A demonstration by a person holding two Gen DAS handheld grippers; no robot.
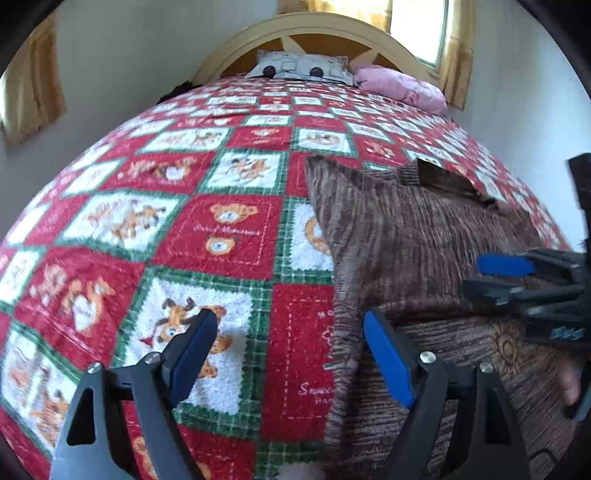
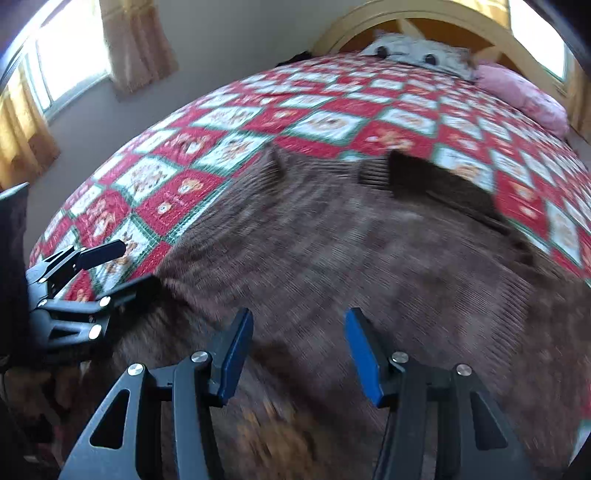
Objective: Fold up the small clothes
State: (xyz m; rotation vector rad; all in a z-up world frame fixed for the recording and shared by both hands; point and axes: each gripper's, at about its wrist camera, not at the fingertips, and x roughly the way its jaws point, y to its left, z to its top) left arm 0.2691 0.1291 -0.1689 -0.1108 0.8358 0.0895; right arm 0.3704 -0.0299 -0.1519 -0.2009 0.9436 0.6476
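Left hand-held gripper and right hand-held gripper both hover with jaws apart, nothing clamped, over bed.
Brown knit garment lies flat on red-green teddy quilt, under right hand-held gripper, its left edge between left one's jaws; pink pillow far ahead by headboard.

A red, white and green patchwork quilt with teddy bears covers the bed. At the top of the frame a grey pillow and a pink pillow lie against the arched headboard. Yellow curtains hang by bright windows at upper left.
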